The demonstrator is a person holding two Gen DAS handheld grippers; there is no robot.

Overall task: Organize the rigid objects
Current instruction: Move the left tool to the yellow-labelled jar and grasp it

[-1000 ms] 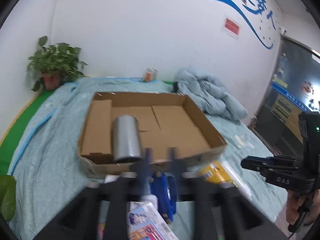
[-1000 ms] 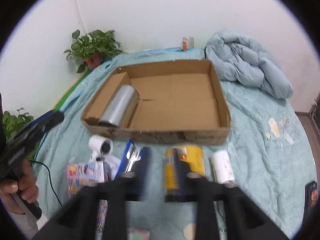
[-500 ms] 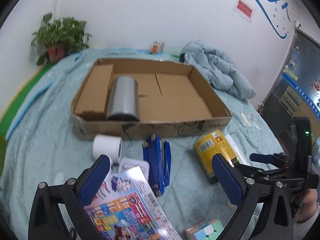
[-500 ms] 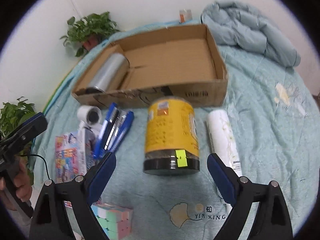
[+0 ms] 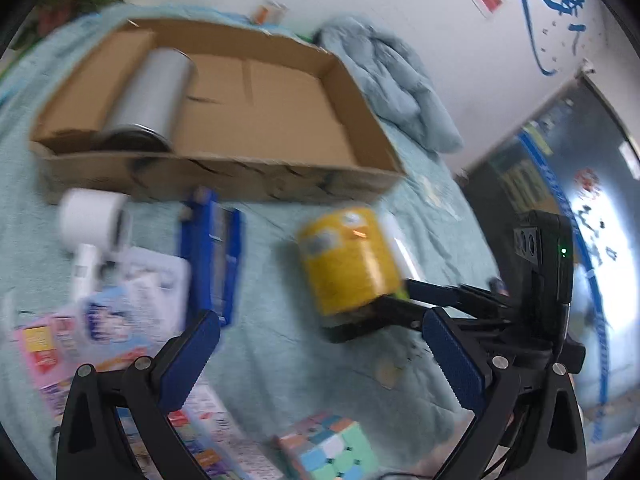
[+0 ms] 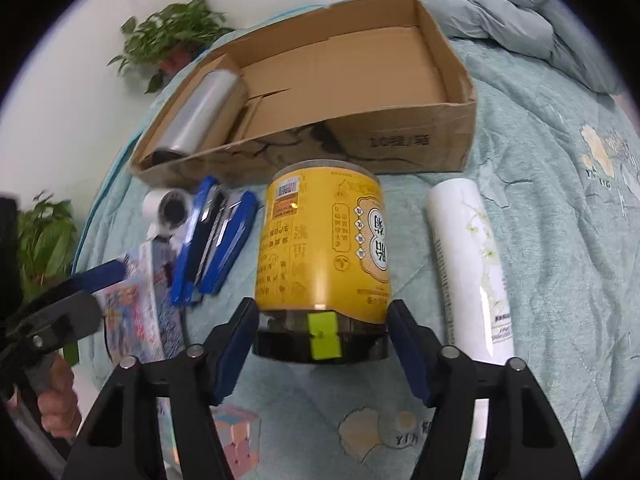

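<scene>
I am closing my right gripper [image 6: 322,344] around the yellow can [image 6: 322,256] lying on the bed near the cardboard box [image 6: 420,140], pads not yet pressing, for boxing; left gripper [image 5: 320,364] hanging wide, empty.

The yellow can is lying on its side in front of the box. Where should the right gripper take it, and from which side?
Grip the yellow can across its dark lid end, coming from the near side along its length. It lies on the blanket with that end towards the right gripper, whose closing fingers already flank the lid; the round sides give them opposite faces.
</scene>
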